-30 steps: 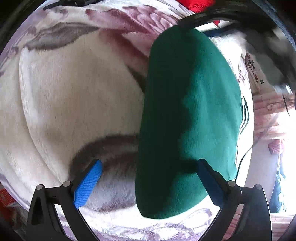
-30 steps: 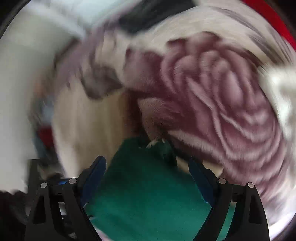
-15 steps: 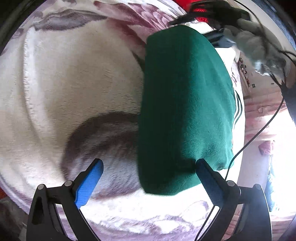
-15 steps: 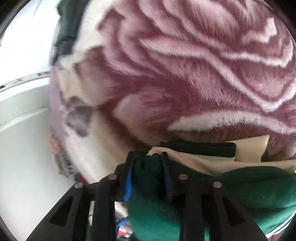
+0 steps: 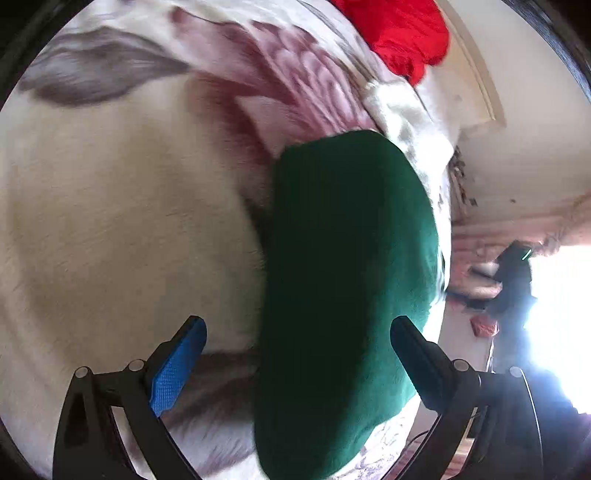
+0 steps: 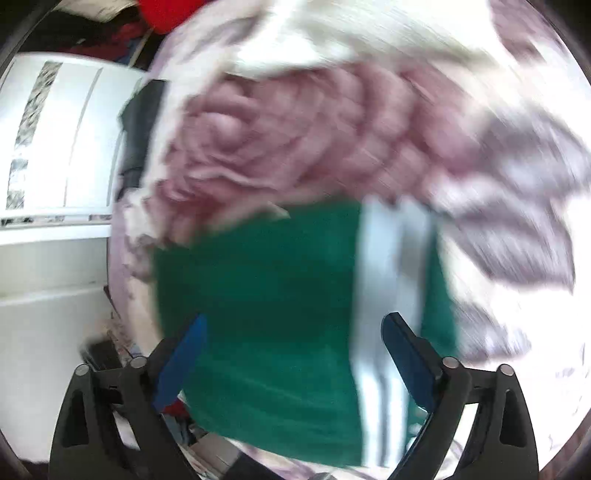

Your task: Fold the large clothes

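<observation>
Lying folded into a compact block on the floral plush blanket (image 5: pixel 122 229): the green garment (image 5: pixel 347 288), its white side stripes (image 6: pixel 391 295) facing the right-hand view. Hovering over it with jaws spread wide and gripping nothing: the left gripper (image 5: pixel 295 350), one blue pad over the blanket, the other over the garment's near edge. Likewise standing released: the right gripper (image 6: pixel 291 347), jaws having just been opening, green cloth below and between them but no pad pressing on it. Judging the fold as nearly or fully done. For a clean finish: keeping both sets of fingers clear of the fabric while backing off, avoiding snagging the top layer, then pressing flat any lifted corner near the pale label edge (image 6: pixel 280 212) instead of dragging the bundle. Sitting well apart, beyond the blanket: a red cloth (image 5: pixel 402 33).
</observation>
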`<state>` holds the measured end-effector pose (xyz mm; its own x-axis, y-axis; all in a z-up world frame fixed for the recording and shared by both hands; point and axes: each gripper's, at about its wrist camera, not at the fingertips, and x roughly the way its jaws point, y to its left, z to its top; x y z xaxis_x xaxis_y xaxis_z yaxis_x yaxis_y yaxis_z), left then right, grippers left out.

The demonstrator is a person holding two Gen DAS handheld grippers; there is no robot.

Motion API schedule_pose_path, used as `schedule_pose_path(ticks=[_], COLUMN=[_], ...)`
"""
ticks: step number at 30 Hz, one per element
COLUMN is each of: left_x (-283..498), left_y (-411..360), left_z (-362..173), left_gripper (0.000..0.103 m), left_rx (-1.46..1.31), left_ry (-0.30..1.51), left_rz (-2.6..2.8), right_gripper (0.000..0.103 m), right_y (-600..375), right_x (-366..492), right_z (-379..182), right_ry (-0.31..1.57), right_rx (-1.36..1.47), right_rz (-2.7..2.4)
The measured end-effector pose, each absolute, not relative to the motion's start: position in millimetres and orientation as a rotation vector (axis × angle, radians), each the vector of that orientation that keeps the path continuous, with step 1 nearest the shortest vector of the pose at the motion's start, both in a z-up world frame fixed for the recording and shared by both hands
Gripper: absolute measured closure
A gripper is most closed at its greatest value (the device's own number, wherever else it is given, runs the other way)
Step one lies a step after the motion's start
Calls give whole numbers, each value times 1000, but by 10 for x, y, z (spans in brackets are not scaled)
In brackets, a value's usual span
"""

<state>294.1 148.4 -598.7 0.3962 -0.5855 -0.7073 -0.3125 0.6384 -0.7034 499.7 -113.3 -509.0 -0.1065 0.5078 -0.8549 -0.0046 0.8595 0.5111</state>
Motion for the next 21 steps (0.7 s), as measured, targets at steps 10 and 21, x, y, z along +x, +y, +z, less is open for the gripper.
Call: schedule_pose_path(ticks=[10,21], left_x=[3049,3173], left_y=[1038,1208], left_z=[-6333,-6404], left_gripper=[1,1], left_rx=[-858,-983], left_ry=[1330,1301], left_rz=[-382,-428], right_gripper=[0,0], right_y=[-1934,-1522], right_x=[4306,4626], right_z=[-6564,-6972], right_ry=[1663,1740], right_rx=[717,1040], right_rz=[529,935])
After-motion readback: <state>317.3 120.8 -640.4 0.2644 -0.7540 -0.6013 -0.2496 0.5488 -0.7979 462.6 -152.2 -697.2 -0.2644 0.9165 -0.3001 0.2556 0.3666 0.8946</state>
